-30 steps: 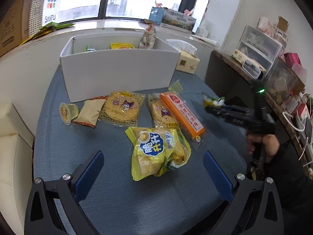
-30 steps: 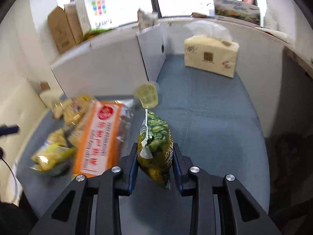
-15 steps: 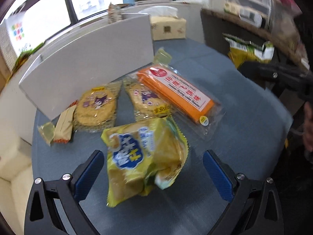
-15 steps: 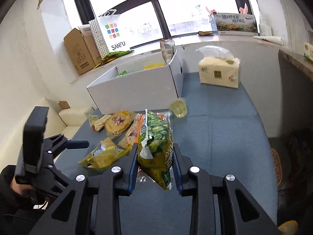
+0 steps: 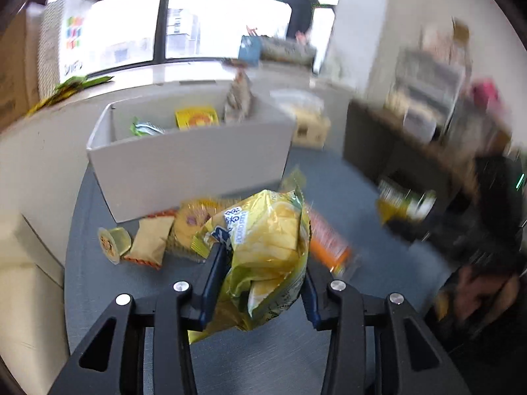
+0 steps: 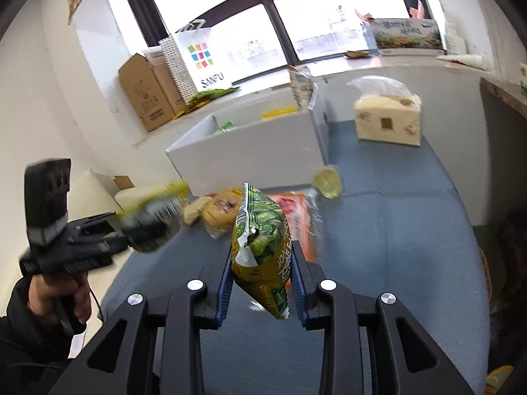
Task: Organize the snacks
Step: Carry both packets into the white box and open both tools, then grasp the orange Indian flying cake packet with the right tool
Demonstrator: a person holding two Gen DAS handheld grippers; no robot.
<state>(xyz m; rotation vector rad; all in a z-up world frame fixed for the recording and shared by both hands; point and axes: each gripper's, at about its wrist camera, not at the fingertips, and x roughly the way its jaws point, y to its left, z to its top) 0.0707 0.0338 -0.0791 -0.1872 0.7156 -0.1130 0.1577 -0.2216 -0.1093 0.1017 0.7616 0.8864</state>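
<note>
Left wrist: left gripper (image 5: 262, 275) pinches yellow chip bag (image 5: 266, 256); right gripper (image 6: 262, 275) pinches green bag (image 6: 262, 247).

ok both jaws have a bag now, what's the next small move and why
Probably carry one bag over the white box and release it there. The left gripper is shut on the yellow chip bag, lifted off the blue table; the right gripper is shut on the green snack bag. The box stands open just ahead, with other snacks already in it.
</note>
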